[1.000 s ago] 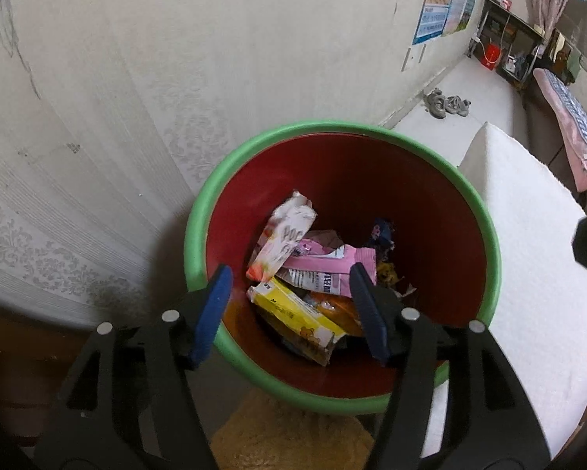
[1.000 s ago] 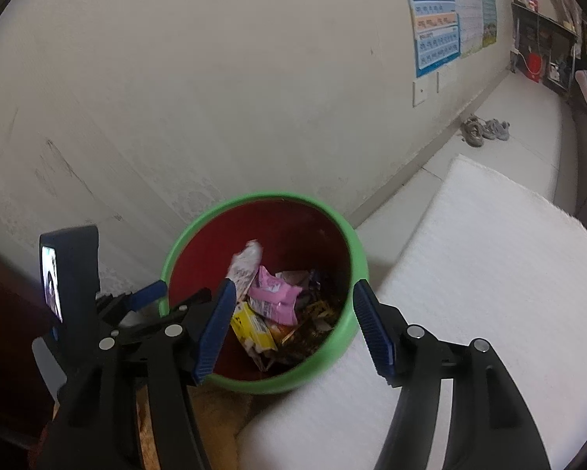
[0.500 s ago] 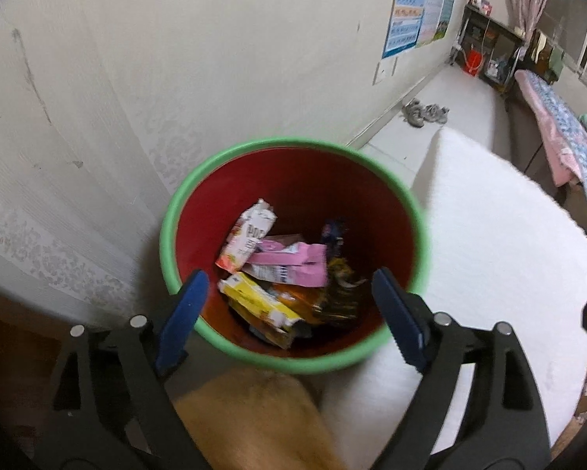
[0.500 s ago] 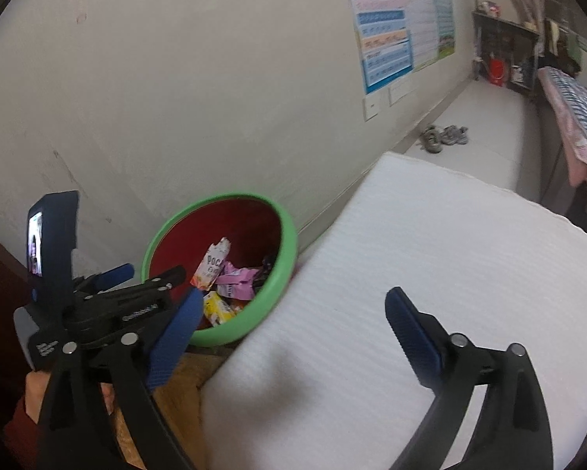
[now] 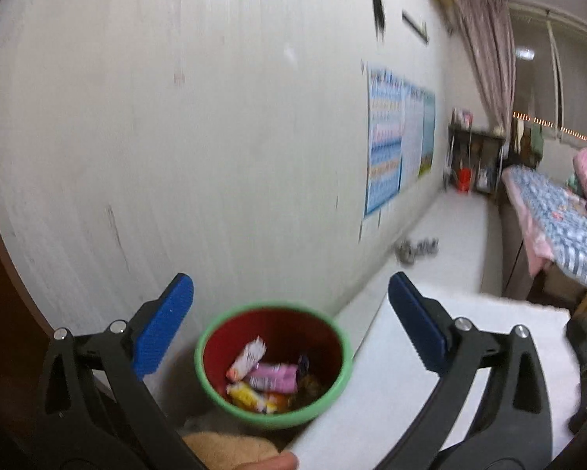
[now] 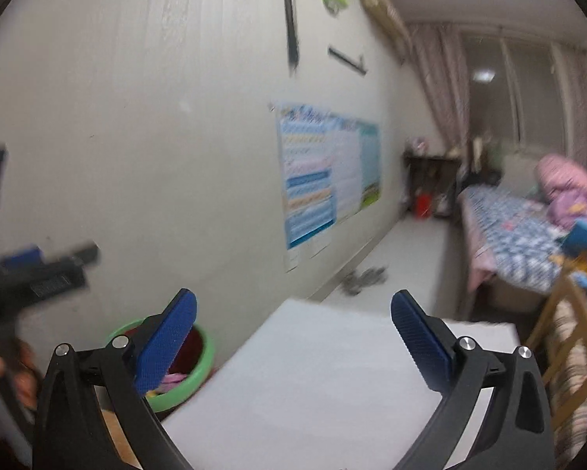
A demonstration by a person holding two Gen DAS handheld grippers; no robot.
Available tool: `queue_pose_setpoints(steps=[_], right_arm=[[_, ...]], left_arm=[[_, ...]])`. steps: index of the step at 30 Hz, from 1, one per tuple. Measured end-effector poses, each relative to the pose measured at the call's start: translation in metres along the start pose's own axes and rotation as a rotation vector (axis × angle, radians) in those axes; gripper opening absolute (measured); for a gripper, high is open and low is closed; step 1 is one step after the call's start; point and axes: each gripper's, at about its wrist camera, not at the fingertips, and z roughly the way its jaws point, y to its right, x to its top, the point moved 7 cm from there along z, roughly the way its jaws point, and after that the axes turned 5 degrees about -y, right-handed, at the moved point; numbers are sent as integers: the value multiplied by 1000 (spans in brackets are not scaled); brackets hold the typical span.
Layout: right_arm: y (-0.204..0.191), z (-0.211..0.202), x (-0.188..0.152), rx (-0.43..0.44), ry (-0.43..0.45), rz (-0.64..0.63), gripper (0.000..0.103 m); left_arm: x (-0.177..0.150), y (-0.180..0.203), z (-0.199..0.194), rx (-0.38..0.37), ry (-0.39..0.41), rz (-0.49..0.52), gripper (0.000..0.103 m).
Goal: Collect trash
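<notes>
A green-rimmed bin with a red inside (image 5: 271,417) stands by the wall, holding several snack wrappers, among them a pink one (image 5: 275,376) and a yellow one (image 5: 248,395). My left gripper (image 5: 289,325) is wide open and empty, raised above and behind the bin. My right gripper (image 6: 293,337) is wide open and empty, over the white pad (image 6: 316,384). The bin shows partly behind its left finger in the right wrist view (image 6: 203,356). The left gripper tool (image 6: 38,278) appears blurred at the left of that view.
A white wall (image 5: 215,156) with posters (image 5: 387,164) runs along the left. A white pad (image 5: 410,384) lies right of the bin. Shoes (image 5: 416,248) sit on the floor. A bed with blue bedding (image 6: 528,243) and a dark shelf (image 5: 475,160) stand beyond.
Both grippers have lifted and tilted up, away from the bin, so the bin looks smaller and lower. Both jaws opened wider. More of the room now shows.
</notes>
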Motion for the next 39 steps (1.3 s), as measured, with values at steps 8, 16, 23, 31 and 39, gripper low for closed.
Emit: queue_pose_setpoints(steps=[8, 16, 23, 31, 39], right_arm=[[29, -14, -15, -33, -27, 75, 96], [27, -12, -14, -30, -43, 55, 96], [21, -4, -18, -22, -64, 35, 96], [16, 2, -21, -15, -84, 20, 96], [16, 5, -27, -15, -101, 17, 96]], left_arm=[[18, 18, -29, -48, 52, 2, 98], [14, 17, -29, -48, 11, 3, 98], [12, 12, -24, -35, 0, -8, 98], [10, 12, -19, -37, -15, -3, 98], [7, 10, -14, -27, -35, -12, 98]])
